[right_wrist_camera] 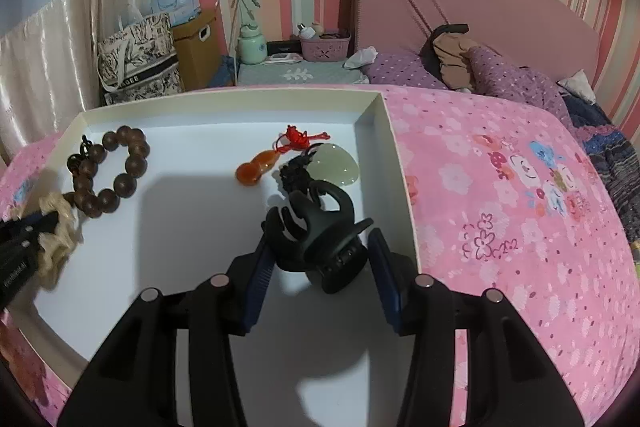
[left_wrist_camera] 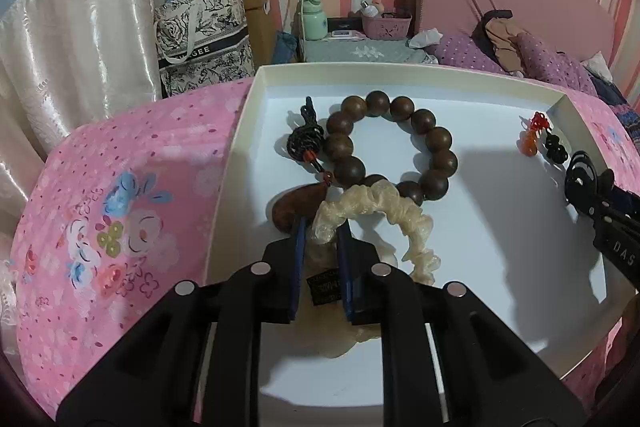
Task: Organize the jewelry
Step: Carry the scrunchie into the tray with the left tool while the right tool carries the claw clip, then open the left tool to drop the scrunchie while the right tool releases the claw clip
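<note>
A white shallow tray [left_wrist_camera: 240, 131] lies on a pink floral bedspread. In the left wrist view my left gripper [left_wrist_camera: 322, 231] is shut on a cream ruffled scrunchie [left_wrist_camera: 380, 211], beside a brown wooden bead bracelet [left_wrist_camera: 400, 139] and a brown pendant on black cord [left_wrist_camera: 292, 207]. In the right wrist view my right gripper [right_wrist_camera: 320, 247] has its fingers around a black claw hair clip [right_wrist_camera: 320, 231], touching its left side, with a gap on the right. An orange gourd charm [right_wrist_camera: 256, 167] and a pale green jade pendant [right_wrist_camera: 336, 167] lie just beyond. The right gripper [left_wrist_camera: 600, 203] also shows in the left view.
The tray [right_wrist_camera: 384, 131] sits near the bed's edge, with pink bedspread [right_wrist_camera: 520, 227] to its right. Behind are a nightstand [right_wrist_camera: 296, 75] with a green jar and pink basket, a patterned tote bag [left_wrist_camera: 204, 39], purple pillows [left_wrist_camera: 540, 63] and a pink headboard.
</note>
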Demonstrator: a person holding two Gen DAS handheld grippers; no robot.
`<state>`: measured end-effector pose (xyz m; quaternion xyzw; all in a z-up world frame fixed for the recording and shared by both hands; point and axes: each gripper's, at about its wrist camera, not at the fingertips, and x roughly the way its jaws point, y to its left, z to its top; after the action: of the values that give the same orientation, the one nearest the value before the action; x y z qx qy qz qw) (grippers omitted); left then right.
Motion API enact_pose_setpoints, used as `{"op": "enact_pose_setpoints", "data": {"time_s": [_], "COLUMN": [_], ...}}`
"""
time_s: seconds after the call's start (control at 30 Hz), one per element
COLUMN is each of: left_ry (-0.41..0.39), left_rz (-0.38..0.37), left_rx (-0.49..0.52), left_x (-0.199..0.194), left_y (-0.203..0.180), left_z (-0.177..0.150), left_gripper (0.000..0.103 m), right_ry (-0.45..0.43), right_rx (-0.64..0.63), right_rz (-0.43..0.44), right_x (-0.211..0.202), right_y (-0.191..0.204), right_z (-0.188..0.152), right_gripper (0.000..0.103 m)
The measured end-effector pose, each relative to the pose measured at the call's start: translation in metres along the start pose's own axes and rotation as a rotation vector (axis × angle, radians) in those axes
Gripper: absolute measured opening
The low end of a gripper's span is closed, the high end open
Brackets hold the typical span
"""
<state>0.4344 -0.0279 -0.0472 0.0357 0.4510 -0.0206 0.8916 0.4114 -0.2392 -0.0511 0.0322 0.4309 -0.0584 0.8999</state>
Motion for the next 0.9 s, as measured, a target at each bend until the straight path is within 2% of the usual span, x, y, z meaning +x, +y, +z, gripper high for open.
{"op": "enact_pose_setpoints", "data": {"time_s": [0.07, 0.23, 0.37, 0.43, 0.47, 0.57, 0.67, 0.73, 0.9], "left_ry": [0.003, 0.009, 0.005, -0.003, -0.010, -0.032, -0.051, -0.063, -0.118], "left_rz": [-0.006, 0.005, 0.006, 0.005, 0.002, 0.014, 0.019, 0.018, 0.018], "left_rx": [-0.004, -0.010, -0.016, -0.015, -0.009, 0.015, 0.038, 0.038, 0.012], "left_x": [0.001, 0.006, 0.005, 0.002, 0.001, -0.005, -0.011, -0.016, -0.037], "left_y": [0.000, 0.001, 0.003, 0.002, 0.001, -0.003, -0.009, -0.009, -0.007], "left_z": [-0.001, -0.004, -0.005, -0.005, -0.005, -0.006, -0.008, -0.007, 0.000], "left_gripper": [0.016, 0.035, 0.045, 0.057, 0.060, 0.068, 0.074, 0.081, 0.098], "right_ry": [0.001, 0.000, 0.000, -0.003, -0.005, -0.008, -0.022, -0.041, -0.095], "right_rx": [-0.002, 0.002, 0.012, 0.009, 0.005, -0.006, -0.025, -0.043, -0.082], "right_rz": [-0.001, 0.007, 0.021, 0.024, 0.024, 0.037, 0.030, 0.022, 0.061], "right_x": [0.001, 0.001, 0.000, -0.001, -0.002, -0.005, -0.009, -0.015, -0.043], "right_y": [0.000, -0.001, -0.003, -0.004, -0.004, -0.001, 0.004, 0.008, 0.012], "right_z": [0.000, 0.000, 0.000, -0.001, -0.001, -0.001, -0.002, -0.001, 0.005], "right_gripper": [0.048, 0.048, 0.048, 0.049, 0.049, 0.063, 0.071, 0.081, 0.083]}}
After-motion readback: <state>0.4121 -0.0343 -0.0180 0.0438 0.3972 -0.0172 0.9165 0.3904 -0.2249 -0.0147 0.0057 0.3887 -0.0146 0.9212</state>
